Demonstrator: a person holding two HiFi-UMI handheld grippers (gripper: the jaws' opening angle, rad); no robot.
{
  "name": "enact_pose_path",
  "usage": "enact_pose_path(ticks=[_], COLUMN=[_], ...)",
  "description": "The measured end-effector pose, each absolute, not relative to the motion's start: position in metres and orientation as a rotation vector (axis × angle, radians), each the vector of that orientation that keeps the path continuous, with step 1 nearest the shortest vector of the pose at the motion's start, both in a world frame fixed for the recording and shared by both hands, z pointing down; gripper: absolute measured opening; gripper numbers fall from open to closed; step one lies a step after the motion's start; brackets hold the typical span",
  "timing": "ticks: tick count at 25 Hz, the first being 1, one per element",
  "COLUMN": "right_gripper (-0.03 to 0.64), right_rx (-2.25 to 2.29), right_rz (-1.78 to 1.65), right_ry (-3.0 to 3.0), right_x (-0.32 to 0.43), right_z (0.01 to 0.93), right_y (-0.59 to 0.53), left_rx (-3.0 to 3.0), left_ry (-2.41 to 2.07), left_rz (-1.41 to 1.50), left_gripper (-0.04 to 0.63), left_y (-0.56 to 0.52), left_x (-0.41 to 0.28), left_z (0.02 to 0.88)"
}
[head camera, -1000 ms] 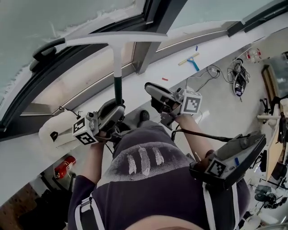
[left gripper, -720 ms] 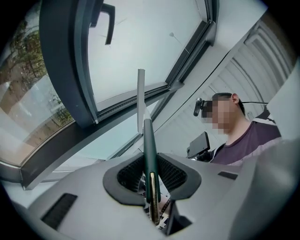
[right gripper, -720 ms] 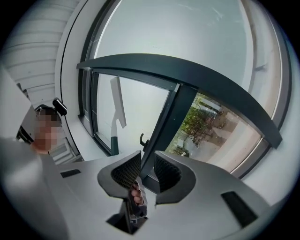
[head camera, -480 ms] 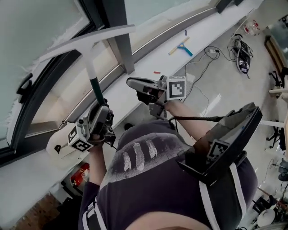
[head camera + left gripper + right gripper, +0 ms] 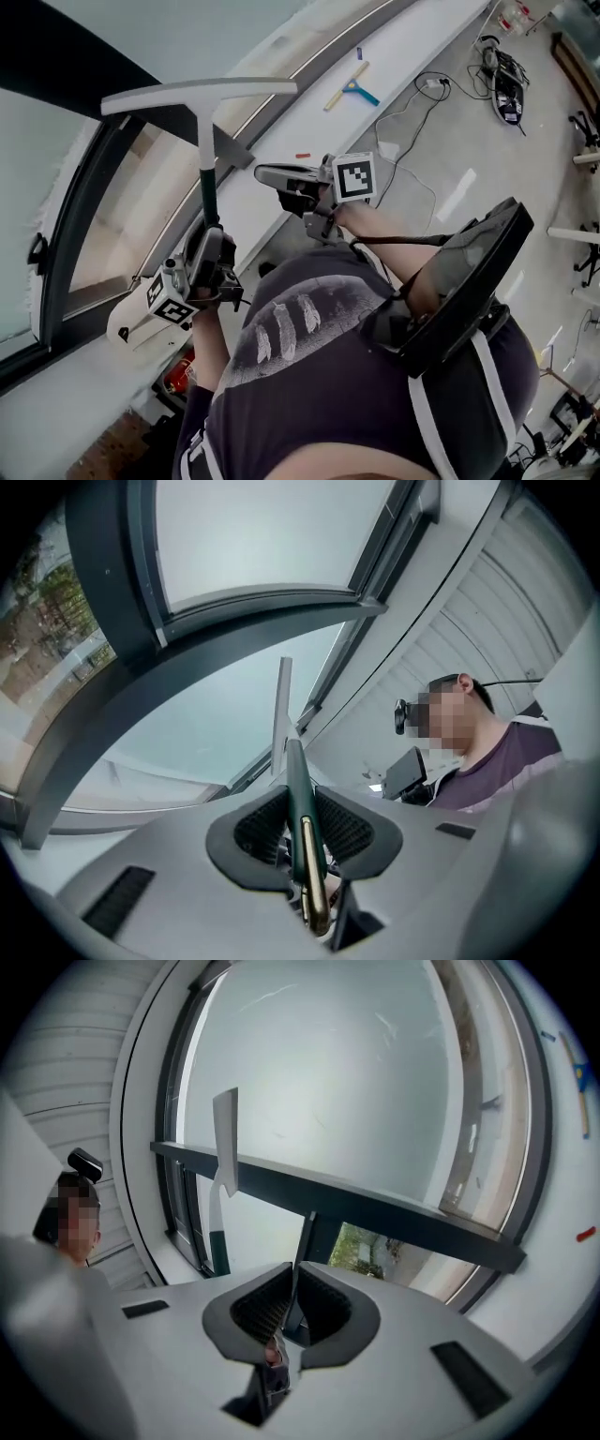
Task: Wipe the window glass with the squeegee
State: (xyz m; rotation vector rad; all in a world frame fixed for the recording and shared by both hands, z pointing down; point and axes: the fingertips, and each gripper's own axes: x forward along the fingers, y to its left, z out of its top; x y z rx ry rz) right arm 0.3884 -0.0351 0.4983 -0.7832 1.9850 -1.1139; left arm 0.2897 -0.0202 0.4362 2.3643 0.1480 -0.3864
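The squeegee [image 5: 201,92] is gripped by its handle in the left tool [image 5: 212,246], blade raised near the glass [image 5: 47,187] — a dark frame [image 5: 84,70] crosses behind. The right tool [image 5: 279,177] is closed, empty, near the sill [image 5: 394,56].

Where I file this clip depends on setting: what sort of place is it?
Likely an indoor workshop or lab beside a large window: dark-framed glass, a white sill with a spare squeegee lying on it, and cables on the floor.
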Motion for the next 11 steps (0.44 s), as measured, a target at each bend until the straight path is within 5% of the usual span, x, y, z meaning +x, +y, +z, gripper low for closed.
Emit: enact_pose_path(ticks=[11], right_gripper=[0.025], right_rx=[-0.821], right_rz=[-1.178], right_ry=[1.893], right_x=[0.465], right_z=[0.528], right_y=[-0.019], left_rx=[2.191], left_ry=[0.150], left_rz=[-0.241], left_gripper=[0.097], left_y=[-0.018], left_x=[0.384], left_z=[0.499])
